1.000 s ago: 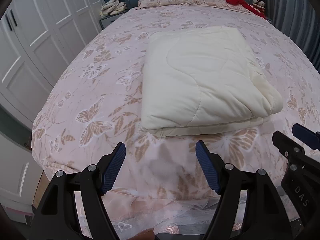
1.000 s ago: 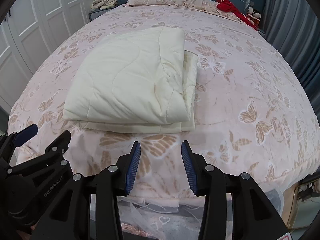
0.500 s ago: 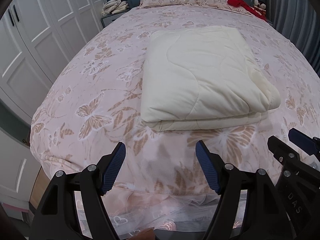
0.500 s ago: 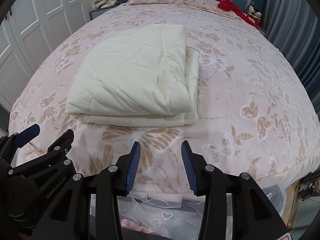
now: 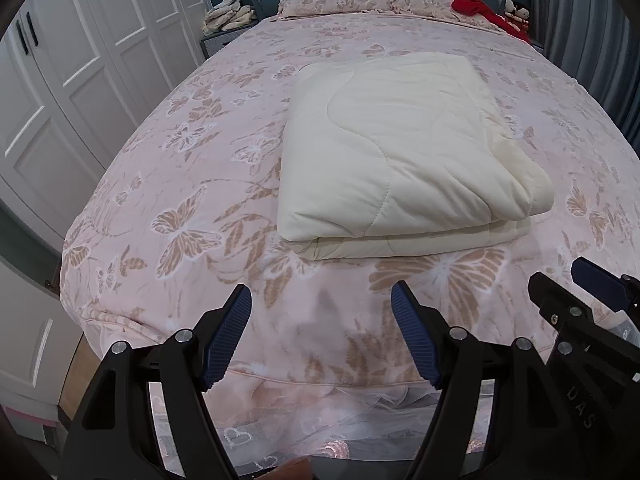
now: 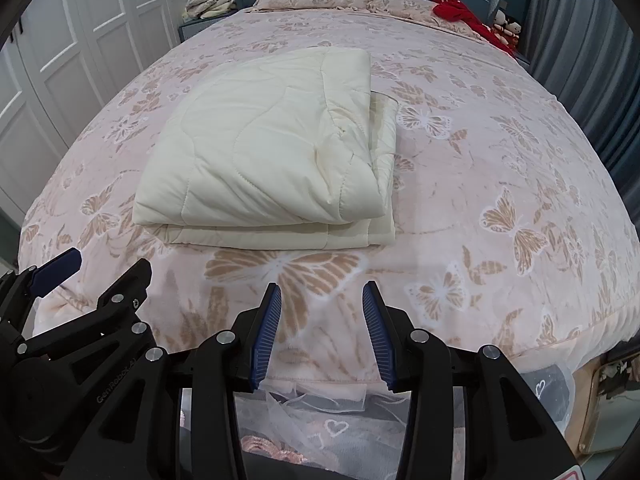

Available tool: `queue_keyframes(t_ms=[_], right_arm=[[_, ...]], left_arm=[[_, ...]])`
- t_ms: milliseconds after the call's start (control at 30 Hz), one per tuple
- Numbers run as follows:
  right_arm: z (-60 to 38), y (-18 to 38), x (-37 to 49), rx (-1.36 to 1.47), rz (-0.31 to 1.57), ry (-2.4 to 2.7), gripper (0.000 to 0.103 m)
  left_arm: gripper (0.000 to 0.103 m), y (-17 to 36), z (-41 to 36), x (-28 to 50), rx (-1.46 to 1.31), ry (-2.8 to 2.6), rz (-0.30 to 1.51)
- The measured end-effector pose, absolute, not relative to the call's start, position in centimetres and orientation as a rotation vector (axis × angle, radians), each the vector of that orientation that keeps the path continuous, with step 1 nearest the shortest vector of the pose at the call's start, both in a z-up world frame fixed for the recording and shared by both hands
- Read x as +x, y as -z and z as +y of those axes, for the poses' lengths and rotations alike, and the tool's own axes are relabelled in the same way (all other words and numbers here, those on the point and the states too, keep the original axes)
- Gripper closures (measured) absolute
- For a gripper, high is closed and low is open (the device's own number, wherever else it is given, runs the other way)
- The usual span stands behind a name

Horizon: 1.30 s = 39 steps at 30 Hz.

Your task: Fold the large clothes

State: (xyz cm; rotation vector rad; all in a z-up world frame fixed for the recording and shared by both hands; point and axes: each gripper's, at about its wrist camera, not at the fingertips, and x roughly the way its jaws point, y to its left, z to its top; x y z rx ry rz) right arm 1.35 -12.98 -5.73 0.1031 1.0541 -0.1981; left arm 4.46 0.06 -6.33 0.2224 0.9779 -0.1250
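A cream quilted blanket lies folded in a thick rectangle on the pink butterfly-print bed; it also shows in the right wrist view. My left gripper is open and empty, over the foot edge of the bed, short of the blanket. My right gripper is open and empty beside it, also short of the blanket's near edge. Each gripper shows at the edge of the other's view.
White wardrobe doors stand at the left. A nightstand with a pile of cloths is by the headboard. Pillows and a red garment lie at the head. Grey curtains hang at the right.
Both grippers have drawn back a little from the blanket towards the foot of the bed. The blanket lies as before. Both stay open.
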Motion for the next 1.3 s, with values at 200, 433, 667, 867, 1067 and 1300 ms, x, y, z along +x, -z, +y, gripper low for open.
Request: queue_keyframes(t_ms=[200,433,667,867,1067,1300], right_arm=[[-12.95,5.58,1.28,0.106,1.048,0.196,0.061],[-12.72,5.41,1.28,0.106,1.045,0.196,0.061],[-12.68,5.38,1.27,0.108,1.043,0.197,0.06],[-12.83,5.41,1.21,0.107,1.043,0.196,0.06],[-12.57,5.23,1.23,0.108,1.043,0.2,0.06],[-12.56,5.23,1.14,0.107,1.042,0.202,0.06]], left_arm=[[0.033,6.15,-0.31,4.26,0.221,0.128,0.981],[0.033,6.07,-0.46,4.15,0.227,0.129,0.976],[0.033,5.96,-0.59,4.03,0.223,0.131,0.978],[0.033,5.87,-0.5,3.91,0.208,0.132,0.985],[0.033,5.92,-0.44,3.83,0.205,0.13,0.987],[0.033,5.92,-0.35,3.76,0.203,0.128,0.989]])
